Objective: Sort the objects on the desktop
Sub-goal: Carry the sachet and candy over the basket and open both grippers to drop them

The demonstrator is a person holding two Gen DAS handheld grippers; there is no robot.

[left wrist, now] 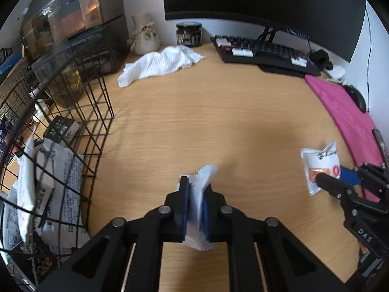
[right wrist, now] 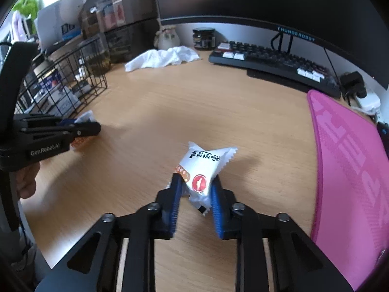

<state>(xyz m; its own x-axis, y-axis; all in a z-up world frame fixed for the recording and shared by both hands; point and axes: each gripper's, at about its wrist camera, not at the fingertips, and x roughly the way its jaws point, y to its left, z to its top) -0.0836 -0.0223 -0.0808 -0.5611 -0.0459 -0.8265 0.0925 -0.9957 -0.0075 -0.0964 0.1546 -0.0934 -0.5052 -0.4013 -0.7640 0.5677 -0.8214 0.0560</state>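
Note:
My left gripper (left wrist: pixel 195 185) is shut on a white snack packet (left wrist: pixel 203 182), held on edge above the wooden desk (left wrist: pixel 194 121). It also shows in the right wrist view (right wrist: pixel 91 127) with that packet (right wrist: pixel 85 118). My right gripper (right wrist: pixel 195 182) is shut on a second white snack packet (right wrist: pixel 204 165) with a red-orange print, held just above the desk. In the left wrist view this gripper (left wrist: pixel 325 177) and its packet (left wrist: pixel 318 168) are at the right. A black wire basket (left wrist: pixel 60 126) with several packets stands left of my left gripper.
A white cloth (left wrist: pixel 160 63), a vase (left wrist: pixel 144 34) and a dark jar (left wrist: pixel 189 34) lie at the back. A keyboard (left wrist: pixel 262 51) sits under the monitor (left wrist: pixel 262 0). A pink mat (right wrist: pixel 352 170) with a mouse (left wrist: pixel 357 97) is at the right.

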